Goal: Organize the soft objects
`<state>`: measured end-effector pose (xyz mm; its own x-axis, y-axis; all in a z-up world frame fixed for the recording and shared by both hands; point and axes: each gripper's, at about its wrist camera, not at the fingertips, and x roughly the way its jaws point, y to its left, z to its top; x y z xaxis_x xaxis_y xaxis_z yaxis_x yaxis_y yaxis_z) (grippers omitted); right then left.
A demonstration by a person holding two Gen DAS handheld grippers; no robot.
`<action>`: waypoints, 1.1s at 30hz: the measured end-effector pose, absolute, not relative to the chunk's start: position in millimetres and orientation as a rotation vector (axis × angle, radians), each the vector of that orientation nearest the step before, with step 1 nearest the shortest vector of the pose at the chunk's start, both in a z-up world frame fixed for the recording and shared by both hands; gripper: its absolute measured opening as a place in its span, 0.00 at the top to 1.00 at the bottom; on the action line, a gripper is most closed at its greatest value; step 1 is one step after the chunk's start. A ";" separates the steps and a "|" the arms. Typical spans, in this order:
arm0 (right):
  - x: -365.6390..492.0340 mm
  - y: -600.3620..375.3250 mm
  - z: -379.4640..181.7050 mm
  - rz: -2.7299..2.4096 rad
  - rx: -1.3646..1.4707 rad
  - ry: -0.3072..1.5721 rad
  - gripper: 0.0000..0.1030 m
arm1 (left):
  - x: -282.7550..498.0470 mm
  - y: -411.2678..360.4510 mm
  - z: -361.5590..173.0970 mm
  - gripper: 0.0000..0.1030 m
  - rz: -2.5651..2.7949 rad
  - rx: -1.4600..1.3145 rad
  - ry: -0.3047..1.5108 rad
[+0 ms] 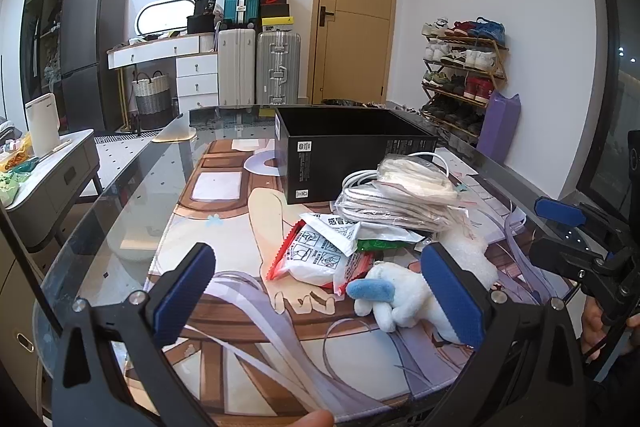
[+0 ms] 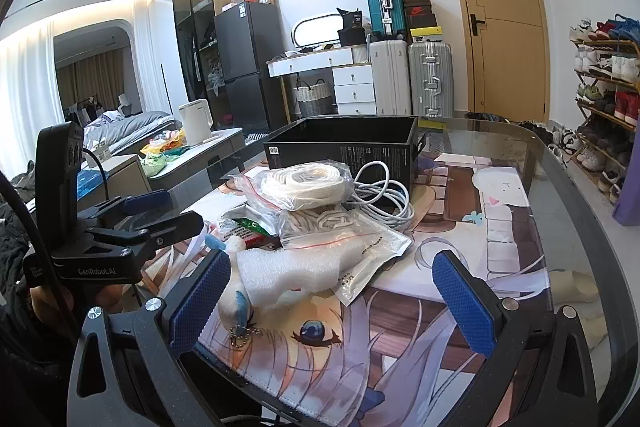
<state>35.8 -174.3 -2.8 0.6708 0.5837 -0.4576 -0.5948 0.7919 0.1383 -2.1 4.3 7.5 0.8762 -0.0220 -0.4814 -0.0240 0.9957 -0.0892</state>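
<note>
A pile of soft items lies on the printed desk mat in front of an open black box [image 1: 344, 147] [image 2: 344, 143]. A white plush toy [image 1: 400, 295] [image 2: 234, 293] with a blue ear rests at the pile's near edge, touching a white foam piece [image 1: 474, 253] [image 2: 296, 267]. Behind them are clear bags of white cord [image 1: 404, 203] [image 2: 308, 187], a white cable [image 2: 384, 195] and red-edged packets [image 1: 320, 259]. My left gripper [image 1: 318, 297] [image 2: 168, 211] is open, its right pad against the plush. My right gripper [image 2: 332, 303] [image 1: 556, 233] is open around the foam's near end.
The glass table [image 1: 132, 195] carries the mat [image 1: 224, 315]; its rim curves at the right [image 2: 568, 187]. A side table with a kettle [image 1: 42, 123] stands left. Suitcases, a door and a shoe rack [image 1: 464, 75] line the far wall. A fingertip [image 1: 308, 419] shows at the bottom edge.
</note>
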 end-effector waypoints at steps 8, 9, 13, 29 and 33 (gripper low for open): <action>37.3 -171.9 -3.6 0.662 -0.025 0.521 0.00 | -2.3 1.4 6.4 0.00 0.001 -0.086 0.502; 37.8 -171.7 -3.6 0.661 -0.026 0.522 0.00 | -2.3 1.2 6.3 0.00 0.003 -0.085 0.501; 38.7 -169.8 -4.4 0.657 -0.031 0.530 0.00 | -2.6 0.7 5.9 0.00 0.003 -0.084 0.501; 45.7 -153.6 -15.6 0.657 -0.072 0.594 0.00 | -1.7 1.3 3.7 0.00 0.005 -0.086 0.503; 46.7 -153.5 -16.2 0.656 -0.072 0.600 0.00 | -1.5 1.8 2.7 0.00 0.005 -0.087 0.505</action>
<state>46.7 -153.5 -16.2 0.6306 0.5522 -0.5453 -0.5927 0.7963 0.1210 -1.5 1.8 2.7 0.8755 -0.0167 -0.4830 -0.0263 0.9963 -0.0820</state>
